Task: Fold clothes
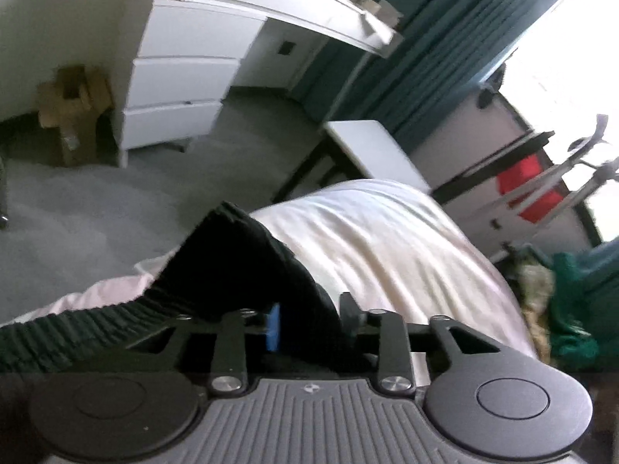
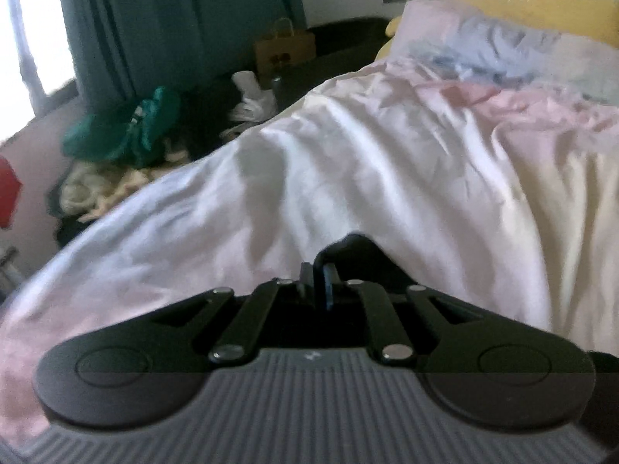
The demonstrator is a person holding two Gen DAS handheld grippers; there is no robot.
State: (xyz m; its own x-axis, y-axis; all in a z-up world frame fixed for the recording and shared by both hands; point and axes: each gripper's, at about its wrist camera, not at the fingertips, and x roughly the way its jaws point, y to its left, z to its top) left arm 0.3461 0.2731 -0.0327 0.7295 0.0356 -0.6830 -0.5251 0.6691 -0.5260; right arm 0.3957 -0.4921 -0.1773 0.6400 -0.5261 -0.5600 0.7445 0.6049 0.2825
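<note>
1. Black, ribbed cloth: the dark garment [image 1: 247, 270] is lifted off the bed, its elastic waistband [image 1: 69, 328] stretching away to the left in the left wrist view.
2. The left gripper [image 1: 309, 324] has its two fingers pressed onto a bunch of that fabric, a blue pad [image 1: 273, 326] showing on one finger against the cloth.
3. The right gripper [image 2: 321, 282] has its fingers drawn close together, and a small hump of the same dark garment [image 2: 350, 245] sticks up just past the tips; it looks pinched there, though the blur makes the contact hard to be sure of.
4. Under both grippers lies a rumpled white duvet [image 2: 348, 162], tinged pink near the pillow [image 2: 503, 50] at the head of the bed.
5. Beside the bed on the window side sits a heap of clothes [image 2: 120, 135], green on top.
6. Farther off are teal curtains [image 1: 433, 46], a white chest of drawers [image 1: 182, 73], a cardboard box [image 1: 73, 100] on the grey carpet [image 1: 96, 208] and a brown paper bag [image 2: 284, 48].
</note>
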